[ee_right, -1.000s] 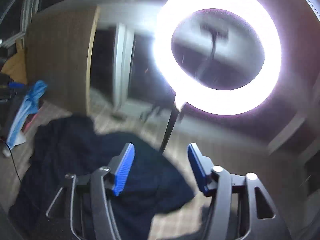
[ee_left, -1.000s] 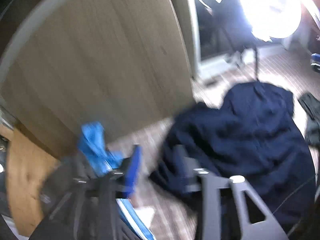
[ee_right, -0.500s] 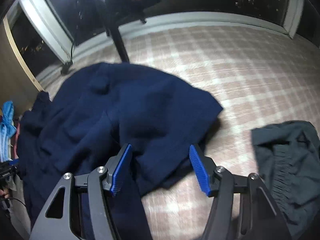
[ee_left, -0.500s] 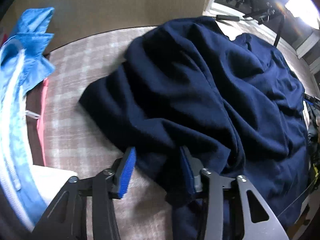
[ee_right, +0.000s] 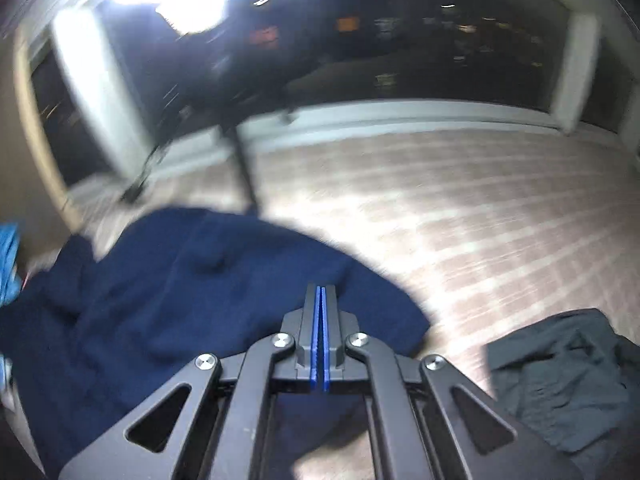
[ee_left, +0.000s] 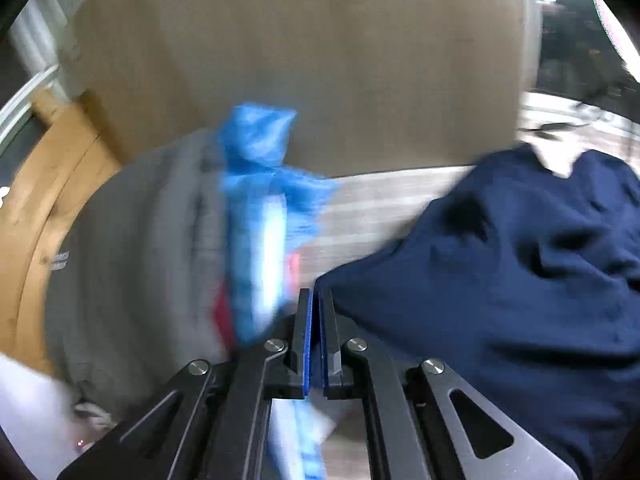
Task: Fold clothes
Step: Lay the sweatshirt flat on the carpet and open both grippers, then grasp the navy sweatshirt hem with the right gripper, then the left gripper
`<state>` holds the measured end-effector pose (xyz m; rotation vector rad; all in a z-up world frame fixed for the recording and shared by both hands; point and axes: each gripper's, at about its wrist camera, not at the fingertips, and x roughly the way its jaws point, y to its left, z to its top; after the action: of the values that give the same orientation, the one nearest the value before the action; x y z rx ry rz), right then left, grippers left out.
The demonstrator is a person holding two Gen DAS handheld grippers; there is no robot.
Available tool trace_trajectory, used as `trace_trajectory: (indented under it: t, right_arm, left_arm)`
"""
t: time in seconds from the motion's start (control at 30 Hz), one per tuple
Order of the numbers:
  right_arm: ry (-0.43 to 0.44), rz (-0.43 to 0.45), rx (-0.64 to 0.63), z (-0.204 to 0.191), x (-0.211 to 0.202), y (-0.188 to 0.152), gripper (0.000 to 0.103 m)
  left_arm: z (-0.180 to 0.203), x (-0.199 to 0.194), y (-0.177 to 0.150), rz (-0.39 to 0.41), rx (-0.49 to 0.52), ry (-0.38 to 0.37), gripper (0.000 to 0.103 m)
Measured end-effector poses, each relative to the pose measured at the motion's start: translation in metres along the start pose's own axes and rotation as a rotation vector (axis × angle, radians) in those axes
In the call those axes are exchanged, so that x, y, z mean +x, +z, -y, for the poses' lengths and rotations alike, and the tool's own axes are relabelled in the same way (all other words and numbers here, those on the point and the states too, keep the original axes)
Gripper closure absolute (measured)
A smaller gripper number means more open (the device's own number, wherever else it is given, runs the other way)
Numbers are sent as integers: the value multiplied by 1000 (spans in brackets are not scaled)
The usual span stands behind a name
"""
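Both claws clamped tight: left claw (ee_left: 314,300) nips the navy garment (ee_left: 500,272) at its near edge, right claw (ee_right: 321,296) pinches its far side on the checked floor (ee_right: 460,208); thin bites could slip when lifted, dropping the fabric crooked

Both wrist views angled down, close, sharing navy garment (ee_left: 500,280)

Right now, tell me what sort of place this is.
Probably a room at home, a bedroom perhaps: clothes such as a navy garment lie on a checked cloth surface, with a dark night window and a wooden panel behind.
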<state>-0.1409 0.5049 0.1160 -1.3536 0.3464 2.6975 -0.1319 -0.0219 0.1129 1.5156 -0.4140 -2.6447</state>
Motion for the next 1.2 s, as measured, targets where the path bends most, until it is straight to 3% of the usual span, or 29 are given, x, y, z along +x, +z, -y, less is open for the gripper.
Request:
trace_trajectory:
  t: [0.1,0.13,0.2,0.23,0.4,0.5,0.6,0.73,0.83,0.93,1.07,1.1,1.13,1.17,1.2]
  right_arm:
    - [129,-80,26,6,-15,0,99]
    - [131,-70,-20,2,-31,-4,97]
    - [123,-56,-110,-2,-68,-16,75]
    - [126,-43,-142,-2,-92,-24,70]
    - [163,54,-156,19,-210,-68,63]
    - [267,79,-66,42,-268,-106,51]
    - [276,54,-64,48,-295,-159,44]
    - [210,-105,-119,34,-259,-234,43]
    - [185,-217,-196,18,-219,-276,44]
    - [173,-298,-288,6,-184,-305,43]
    - [183,-315,-333,5,-170,-321,43]
    - [187,-312,-347,4,-168,-323,43]
    - [201,-315,-357,3,-166,-325,43]
    - [219,-319,-365,2,-163,-326,43]
    - [236,-320,-377,0,-162,-328,44]
  left_arm:
    - [-12,-27,-20,-4,27,-53,94]
    - [-16,-36,-27,-6,36,-70,87]
    - [-27,-58,-42,-3,55,-116,76]
    - [-36,-73,-52,7,64,-147,75]
    - [-81,-138,-104,55,109,-223,73]
    - [-100,-161,-143,42,122,-353,66]
    - [-82,-170,-184,-2,193,-483,65]
    - [-27,-170,-243,-114,297,-638,65]
    - [17,-163,-276,-171,376,-676,65]
    - [42,-160,-292,-200,393,-695,64]
    - [66,-149,-296,-211,356,-722,67]
    - [70,-148,-296,-211,345,-728,72]
    - [72,-147,-296,-216,331,-725,91]
    - [72,-147,-297,-222,317,-730,102]
    - [71,-148,-297,-224,303,-738,101]
